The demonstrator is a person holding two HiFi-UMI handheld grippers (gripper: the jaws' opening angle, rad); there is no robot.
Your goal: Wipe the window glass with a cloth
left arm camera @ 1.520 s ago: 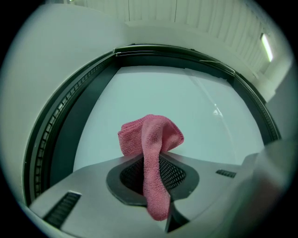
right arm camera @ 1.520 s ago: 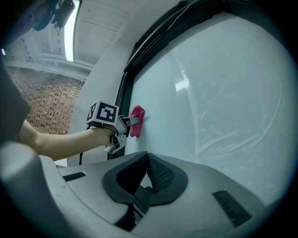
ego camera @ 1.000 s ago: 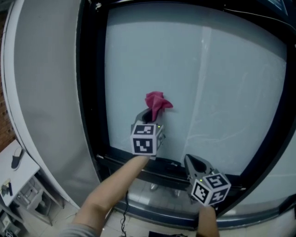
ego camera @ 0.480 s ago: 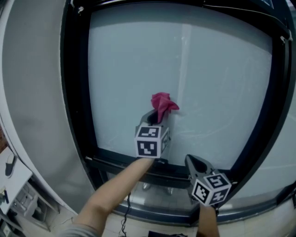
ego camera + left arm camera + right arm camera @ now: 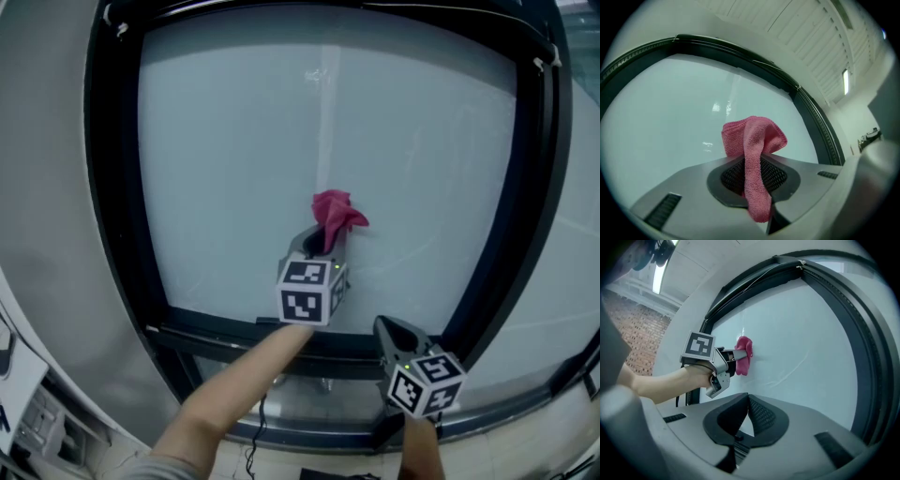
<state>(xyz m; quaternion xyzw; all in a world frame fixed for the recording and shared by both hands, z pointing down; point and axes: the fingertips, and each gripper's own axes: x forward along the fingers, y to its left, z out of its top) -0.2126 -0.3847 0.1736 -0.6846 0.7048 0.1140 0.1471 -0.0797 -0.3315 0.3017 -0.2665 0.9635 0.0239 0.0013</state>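
Note:
A pink cloth [image 5: 336, 214] is pressed against the pale window glass [image 5: 253, 141] a little below the pane's middle. My left gripper [image 5: 323, 246] is shut on the cloth, which bunches out past its jaws. In the left gripper view the cloth [image 5: 752, 145] hangs between the jaws [image 5: 752, 176] with the glass [image 5: 670, 122] right behind it. My right gripper [image 5: 394, 336] is lower right, by the bottom frame, shut and holding nothing. The right gripper view shows its own jaws [image 5: 746, 404] together, and the left gripper [image 5: 730, 363] with the cloth [image 5: 744, 355] on the glass [image 5: 806, 333].
A thick black frame [image 5: 114, 187] surrounds the pane, with a bottom rail [image 5: 225, 333] below the grippers. A grey wall [image 5: 42, 187] lies to the left and another pane [image 5: 572, 234] to the right. A white shelf corner [image 5: 14, 375] shows at lower left.
The left gripper and cloth have slid to the right across the glass, further from the left frame. The right gripper has stayed by the bottom rail.

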